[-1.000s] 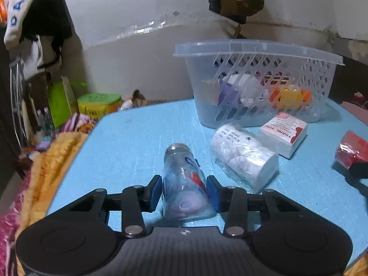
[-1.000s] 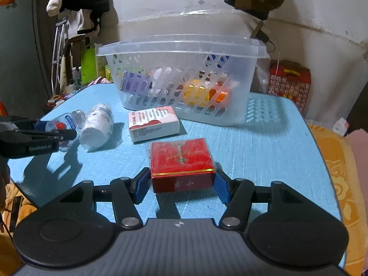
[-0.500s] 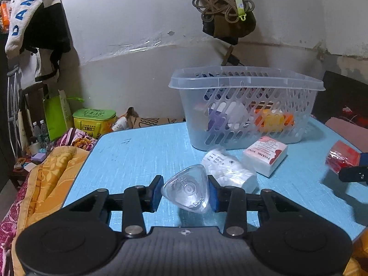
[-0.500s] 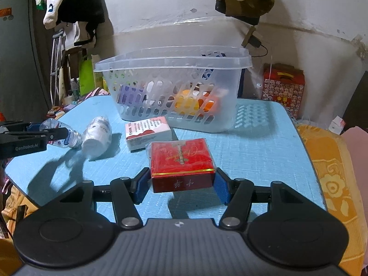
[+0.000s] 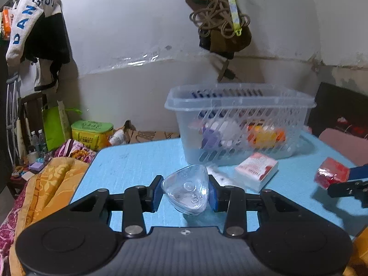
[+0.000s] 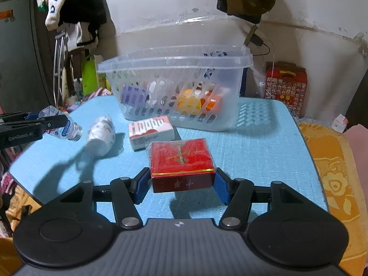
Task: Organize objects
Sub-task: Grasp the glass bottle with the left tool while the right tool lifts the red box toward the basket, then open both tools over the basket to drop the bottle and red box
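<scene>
My left gripper [image 5: 185,192] is shut on a small clear plastic bottle [image 5: 186,192], held above the blue table with its base toward the camera; the bottle also shows in the right wrist view [image 6: 62,127], tilted neck-down. My right gripper [image 6: 181,182] is shut on a red wrapped box [image 6: 181,161] and holds it above the table; the box shows in the left wrist view [image 5: 330,176]. A clear slotted basket [image 6: 174,69] with several items inside stands at the back of the table. A white wrapped roll [image 6: 101,135] and a pink-and-white box [image 6: 150,131] lie in front of it.
The blue table [image 6: 257,142] has its right edge beside an orange blanket [image 6: 333,161]. A red patterned box [image 6: 286,82] stands behind the table. Left of the table lie a blanket [image 5: 46,184], a green tin [image 5: 92,133] and clutter. A bag [image 5: 220,32] hangs on the wall.
My left gripper has lifted the clear bottle off the table and tipped it up. My right gripper has raised the red box slightly and moved toward the basket.
</scene>
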The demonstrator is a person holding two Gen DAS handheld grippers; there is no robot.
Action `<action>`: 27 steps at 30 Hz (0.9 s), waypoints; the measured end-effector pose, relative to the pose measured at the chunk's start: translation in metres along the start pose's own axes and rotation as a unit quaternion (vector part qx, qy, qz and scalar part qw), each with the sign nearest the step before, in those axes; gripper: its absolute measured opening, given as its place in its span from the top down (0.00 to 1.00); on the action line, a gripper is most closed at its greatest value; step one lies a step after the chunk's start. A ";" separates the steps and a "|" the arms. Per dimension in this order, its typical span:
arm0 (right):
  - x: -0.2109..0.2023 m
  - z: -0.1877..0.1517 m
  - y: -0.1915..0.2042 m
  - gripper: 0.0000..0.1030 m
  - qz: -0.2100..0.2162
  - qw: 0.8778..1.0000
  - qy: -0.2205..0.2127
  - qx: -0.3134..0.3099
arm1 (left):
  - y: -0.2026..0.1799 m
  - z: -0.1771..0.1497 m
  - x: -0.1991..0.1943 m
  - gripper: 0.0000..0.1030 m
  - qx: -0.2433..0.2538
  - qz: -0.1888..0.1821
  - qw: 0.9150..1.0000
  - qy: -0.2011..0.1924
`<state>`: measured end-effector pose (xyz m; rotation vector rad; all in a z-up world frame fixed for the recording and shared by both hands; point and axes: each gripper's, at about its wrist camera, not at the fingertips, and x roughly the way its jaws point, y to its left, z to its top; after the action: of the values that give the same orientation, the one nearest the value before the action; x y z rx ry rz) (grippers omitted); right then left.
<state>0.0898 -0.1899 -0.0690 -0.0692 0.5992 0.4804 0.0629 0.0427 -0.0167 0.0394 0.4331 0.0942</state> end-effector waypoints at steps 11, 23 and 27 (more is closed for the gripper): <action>-0.062 0.039 0.001 0.40 0.032 0.993 -0.113 0.025 | -0.005 0.042 -0.048 0.58 -0.053 -0.079 0.993 -0.075; 0.038 0.160 -0.022 0.40 -0.019 0.994 -0.108 0.016 | -0.023 0.147 0.048 0.58 -0.126 -0.114 0.982 -0.087; 0.076 0.165 -0.024 0.20 -0.010 0.996 -0.087 -0.002 | -0.020 0.142 0.099 0.56 -0.144 -0.123 0.981 -0.048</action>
<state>0.2420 -0.1471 0.0238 -0.0375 0.4272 0.4627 0.2143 0.0297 0.0699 -0.2933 0.3219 -0.0896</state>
